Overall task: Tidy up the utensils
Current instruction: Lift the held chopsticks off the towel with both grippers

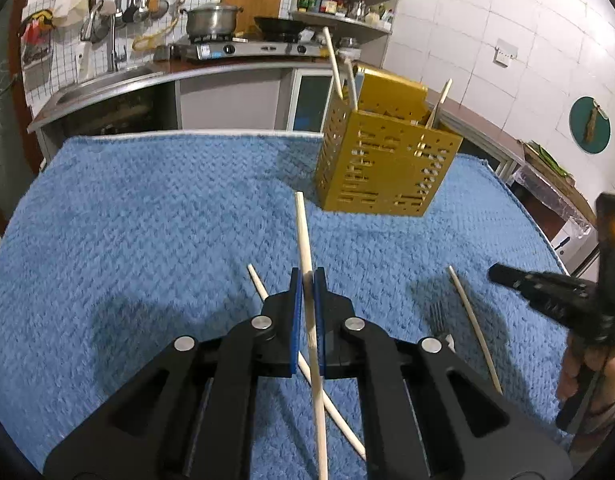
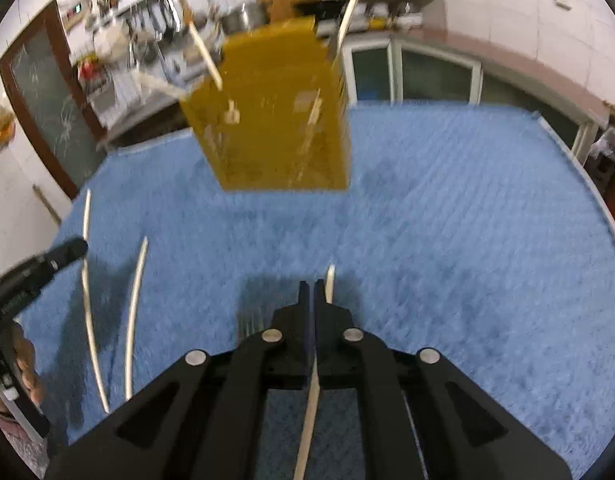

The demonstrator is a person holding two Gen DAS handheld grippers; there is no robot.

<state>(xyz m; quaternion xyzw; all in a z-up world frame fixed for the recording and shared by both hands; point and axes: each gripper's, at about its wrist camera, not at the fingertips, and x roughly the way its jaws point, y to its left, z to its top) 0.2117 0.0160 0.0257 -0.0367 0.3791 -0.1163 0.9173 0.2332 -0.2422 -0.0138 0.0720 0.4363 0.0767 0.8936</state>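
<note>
A: Fig. legend, L wrist view. How many chopsticks?

B: Seven counted. One is clenched between the blue pads of the left tool [image 1: 306, 280], raised off the blue towel [image 1: 147, 208] that covers the tabletop: the held chopstick [image 1: 307, 264]. A second, the crossing chopstick [image 1: 331, 404], lies on the towel under it. A third, the loose chopstick [image 1: 473, 330], lies nearer the right tool [image 1: 497, 274]. One more is in that tool, see below. Three more stand in the gold holder [image 1: 381, 160].

A: Holder position?

B: Upright, far side of the towel, perforated walls. Two sticks lean at its left corner, one at its right.

A: Forks?

B: One fork [image 1: 439, 320], tines showing just beside the left tool; handle hidden.

A: R wrist view, right tool state?

B: Picture blurred. The right tool's jaws are nearly shut, gripping a thin chopstick [image 2: 312, 408] that runs back under the tool; its tip shows ahead of the fingers. Left tool [image 2: 77, 246] enters at the left edge.
</note>
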